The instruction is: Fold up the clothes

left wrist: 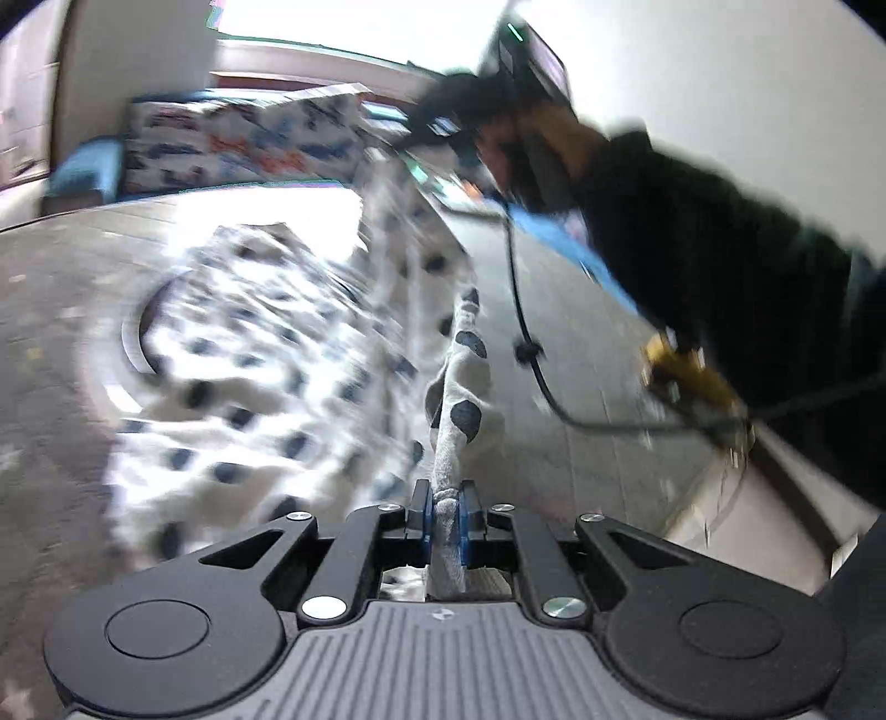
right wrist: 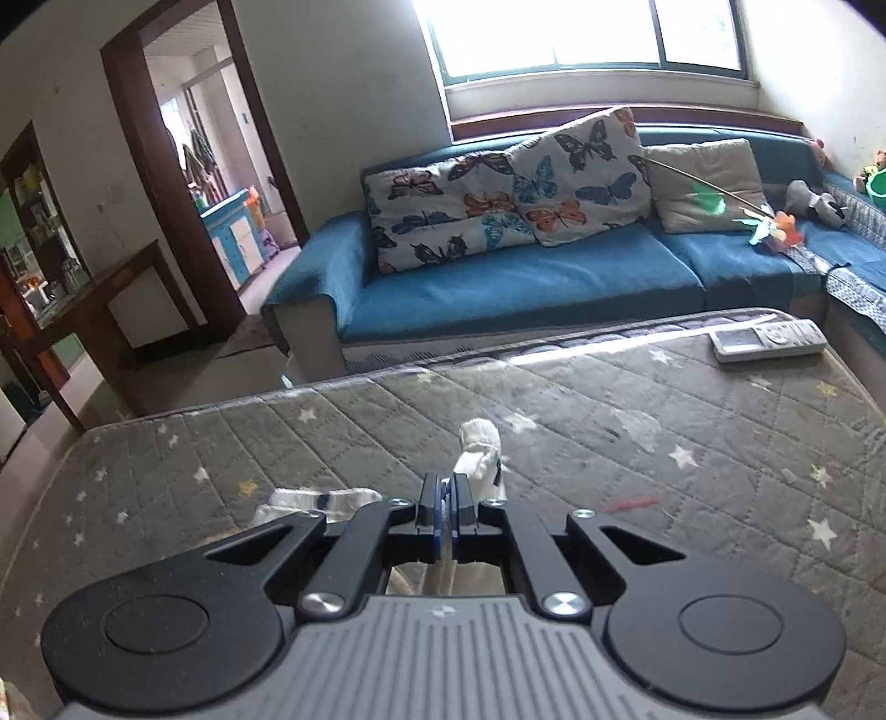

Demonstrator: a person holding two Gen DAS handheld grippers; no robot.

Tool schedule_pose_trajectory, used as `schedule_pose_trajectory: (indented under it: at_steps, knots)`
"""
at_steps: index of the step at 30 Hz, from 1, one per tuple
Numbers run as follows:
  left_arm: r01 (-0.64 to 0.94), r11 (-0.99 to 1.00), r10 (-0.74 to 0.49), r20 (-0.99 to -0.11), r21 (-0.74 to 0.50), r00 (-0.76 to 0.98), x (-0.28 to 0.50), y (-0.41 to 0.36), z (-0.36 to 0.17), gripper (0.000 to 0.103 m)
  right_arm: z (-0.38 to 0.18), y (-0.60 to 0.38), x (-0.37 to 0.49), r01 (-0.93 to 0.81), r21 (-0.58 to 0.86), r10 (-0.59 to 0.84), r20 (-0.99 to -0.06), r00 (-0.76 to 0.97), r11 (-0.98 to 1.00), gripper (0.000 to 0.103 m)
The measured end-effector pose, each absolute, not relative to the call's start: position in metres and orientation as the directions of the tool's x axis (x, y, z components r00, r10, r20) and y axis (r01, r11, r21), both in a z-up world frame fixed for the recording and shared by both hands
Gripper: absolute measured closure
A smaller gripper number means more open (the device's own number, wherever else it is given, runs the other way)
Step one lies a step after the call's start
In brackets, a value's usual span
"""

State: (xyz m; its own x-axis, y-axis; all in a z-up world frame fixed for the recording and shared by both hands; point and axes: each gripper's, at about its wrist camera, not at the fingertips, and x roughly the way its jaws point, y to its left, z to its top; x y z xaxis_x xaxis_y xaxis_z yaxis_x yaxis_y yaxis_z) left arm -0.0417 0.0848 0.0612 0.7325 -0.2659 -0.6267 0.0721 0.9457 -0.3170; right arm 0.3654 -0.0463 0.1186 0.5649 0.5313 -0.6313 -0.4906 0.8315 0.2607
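white cloth with dark spots, the garment (left wrist: 266, 354) hangs stretched above the quilted mattress (right wrist: 609, 399). the left tongs (left wrist: 444, 507) pinch one bunched edge; the right tongs (right wrist: 447, 501) clamp another white corner. its long axis runs straight ahead from the left tongs toward the person's sleeve (left wrist: 692, 232), with both grips at its ends.

Blue sofa (right wrist: 498, 288) under a bright window (right wrist: 554, 39), doorway (right wrist: 221, 166) left.
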Motion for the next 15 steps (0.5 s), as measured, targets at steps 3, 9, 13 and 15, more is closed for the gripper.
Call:
schedule_pose_trajectory:
  at_steps: [3,9,13,15]
  knots:
    - [-0.027,0.944,-0.189,-0.608,-0.328,0.771,-0.055,0.109,0.07,0.094,0.125,-0.028,0.365,-0.512,0.267,0.553,-0.617,0.559,0.816,0.1]
    - [-0.212,0.907,-0.072,-0.63,-0.364,0.773,-0.075,0.148,0.064,0.094,0.124,0.023,0.366,-0.554,0.287,0.596,-0.603,0.529,0.782,0.1]
    - [-0.259,0.885,-0.075,-0.667,-0.387,0.741,-0.079,0.158,0.052,0.094,0.108,0.034,0.368,-0.559,0.254,0.571,-0.638,0.516,0.789,0.099]
    - [-0.265,0.884,-0.075,-0.676,-0.386,0.733,-0.076,0.159,0.048,0.093,0.099,0.039,0.368,-0.562,0.238,0.558,-0.655,0.509,0.792,0.095]
